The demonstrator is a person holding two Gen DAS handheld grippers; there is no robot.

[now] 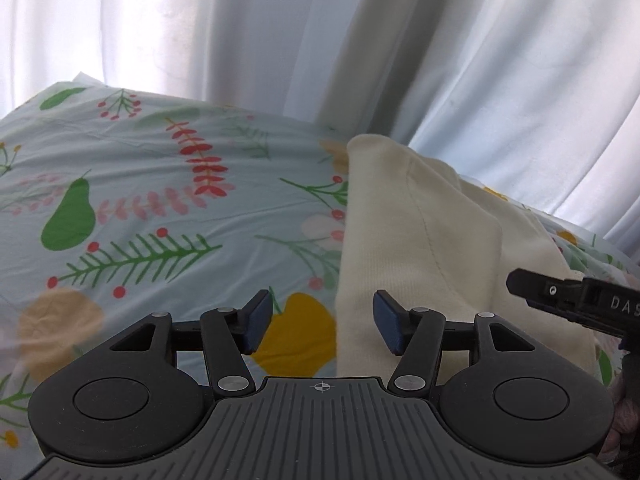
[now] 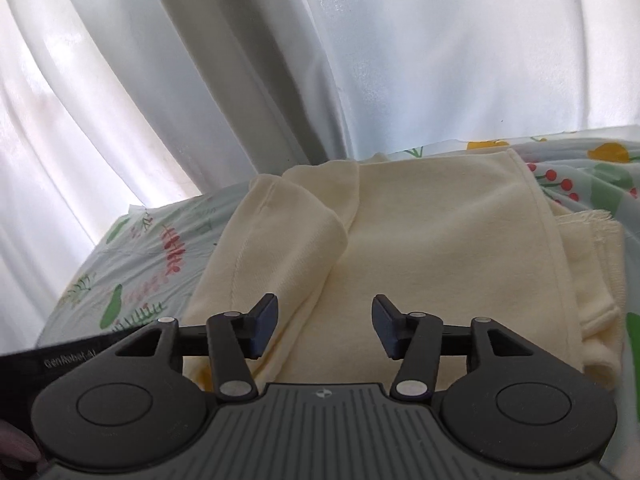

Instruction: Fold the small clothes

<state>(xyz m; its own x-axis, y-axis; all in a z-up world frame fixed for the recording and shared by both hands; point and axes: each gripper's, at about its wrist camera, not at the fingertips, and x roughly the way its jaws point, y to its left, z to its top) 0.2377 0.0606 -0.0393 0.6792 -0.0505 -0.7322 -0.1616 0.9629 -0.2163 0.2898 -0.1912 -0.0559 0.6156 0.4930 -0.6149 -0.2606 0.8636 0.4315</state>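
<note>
A: Cream knitted garment (image 2: 400, 248) lying folded on floral-print bedsheet (image 1: 140, 200). Left gripper (image 1: 322, 322) wide open over its left edge, gripping nothing.

B: Right gripper (image 2: 324, 326) also gaping, empty, above garment. Frayed hem only visible from right wrist view.

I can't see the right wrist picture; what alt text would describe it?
A cream garment, partly folded with one flap turned over on its left side, lies on a floral bedsheet in front of pale curtains. The right claw is open and empty above the cloth's near edge.
</note>
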